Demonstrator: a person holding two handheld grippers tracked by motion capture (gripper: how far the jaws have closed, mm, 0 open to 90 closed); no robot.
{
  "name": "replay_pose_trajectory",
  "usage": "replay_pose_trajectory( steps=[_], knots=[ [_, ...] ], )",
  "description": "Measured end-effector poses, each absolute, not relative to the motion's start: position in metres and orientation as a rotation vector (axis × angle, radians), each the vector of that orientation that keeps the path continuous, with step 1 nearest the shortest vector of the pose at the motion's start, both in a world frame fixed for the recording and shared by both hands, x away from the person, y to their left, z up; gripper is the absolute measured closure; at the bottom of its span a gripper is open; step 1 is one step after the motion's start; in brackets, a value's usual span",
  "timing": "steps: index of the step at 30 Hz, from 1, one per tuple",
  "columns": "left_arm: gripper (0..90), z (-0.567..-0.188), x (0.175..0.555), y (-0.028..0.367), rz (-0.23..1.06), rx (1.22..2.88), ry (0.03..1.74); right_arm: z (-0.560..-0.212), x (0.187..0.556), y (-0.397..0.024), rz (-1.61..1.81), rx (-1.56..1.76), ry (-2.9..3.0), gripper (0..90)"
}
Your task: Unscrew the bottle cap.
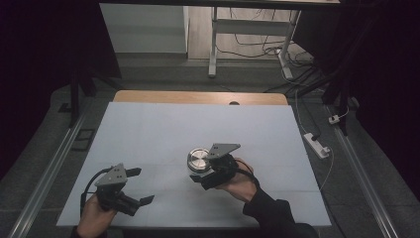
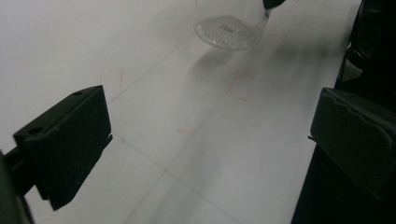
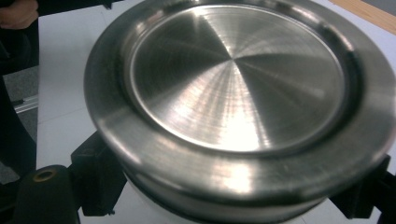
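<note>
Jar With a Shiny Lid, Held by One Gripper

Jar [image 1: 198, 160] with a round steel lid sits on the white table [image 1: 148, 129] in the high view, near the middle and a bit to the right. The right gripper [image 1: 202, 179] holds it from the near side, jaws squeezed on its body under the lid. The left gripper [image 1: 139, 185] is well apart at the near left, with its jaws spread wide and nothing in them.

In the left gripper view, the two black jaws stand far apart over bare table. A clear round base [image 2: 226, 31] of the jar shows far off at the top.

In the right gripper view, the lid [image 3: 233, 88] is very close. It faces up, tipped a little toward the camera. The jar's long line runs up and down, so it stands almost straight.

What could go wrong: the jar looks smooth, so I think it could slip or tip if the squeeze gets loose. One gripper alone may let it turn.
</note>
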State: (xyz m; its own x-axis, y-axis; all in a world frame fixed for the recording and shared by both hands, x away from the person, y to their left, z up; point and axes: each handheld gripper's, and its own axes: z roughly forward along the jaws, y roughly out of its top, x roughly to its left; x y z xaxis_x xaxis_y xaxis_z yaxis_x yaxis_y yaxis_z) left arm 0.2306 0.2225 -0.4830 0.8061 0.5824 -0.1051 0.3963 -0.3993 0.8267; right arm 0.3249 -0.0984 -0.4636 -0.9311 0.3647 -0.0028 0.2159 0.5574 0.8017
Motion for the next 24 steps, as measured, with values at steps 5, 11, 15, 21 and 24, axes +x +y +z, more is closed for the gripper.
replay_pose_trajectory(
  steps=[5, 11, 15, 21, 24],
  knots=[
    [0.0, -0.474, 0.243, 0.210, 0.236, 2.077, 0.683, -0.464, 0.324, -0.098, 1.316, 0.481, 2.622, 14.5],
    [0.0, -0.462, 0.257, 0.196, 0.224, 2.090, 0.626, -0.464, 0.323, -0.098, 1.320, 0.466, 2.629, 14.5],
    [0.0, -0.453, 0.271, 0.187, 0.220, 2.087, 0.588, -0.464, 0.323, -0.098, 1.327, 0.450, 2.632, 14.5],
    [0.0, -0.444, 0.291, 0.168, 0.191, 2.120, 0.491, -0.464, 0.323, -0.099, 1.331, 0.444, 2.645, 14.5],
    [0.0, -0.441, 0.300, 0.156, 0.167, 2.140, 0.418, -0.464, 0.323, -0.099, 1.335, 0.434, 2.656, 14.5]
  ],
)
